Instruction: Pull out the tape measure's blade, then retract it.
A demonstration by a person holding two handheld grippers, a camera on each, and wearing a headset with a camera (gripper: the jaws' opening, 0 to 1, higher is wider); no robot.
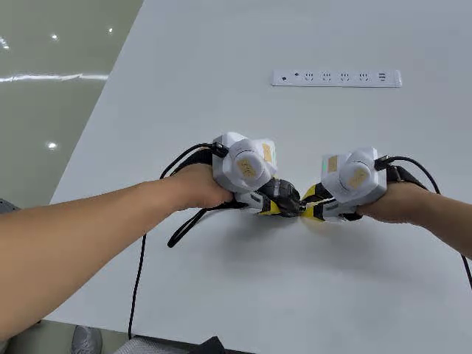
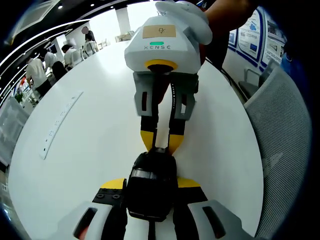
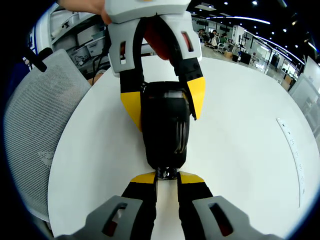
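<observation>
- Holding the tape measure [image 3: 165,125] in the left claw [image 2: 150,186], jaws spread to the width of the black case and pressed on both its sides. Likely gripped there to anchor the case while the blade runs out.
- Pinching the blade's end hook [image 2: 160,148] with the right claw [image 3: 167,178], jaws drawn narrow, almost together, right at the mouth of the case.
- Facing tip to tip, the 2 claws nearly touching, with hardly any blade out. Judged to be the very start of the pull.
- Resting on the table [image 1: 221,74] or lifted just off it: cannot tell which.
- Beyond both claws, well apart: a white power strip [image 1: 337,77] lying flat, off the likely line of pull.
- Behind the left claw: a black cable [image 1: 184,225] looping across the table toward the near edge, trailing away from the tape, so probably no snag.
- To one side of the right claw, off the table: a grey mesh chair [image 3: 35,125].
- Back from the right claw, bare tabletop along the likely line of pull; no obstacle judged there.
</observation>
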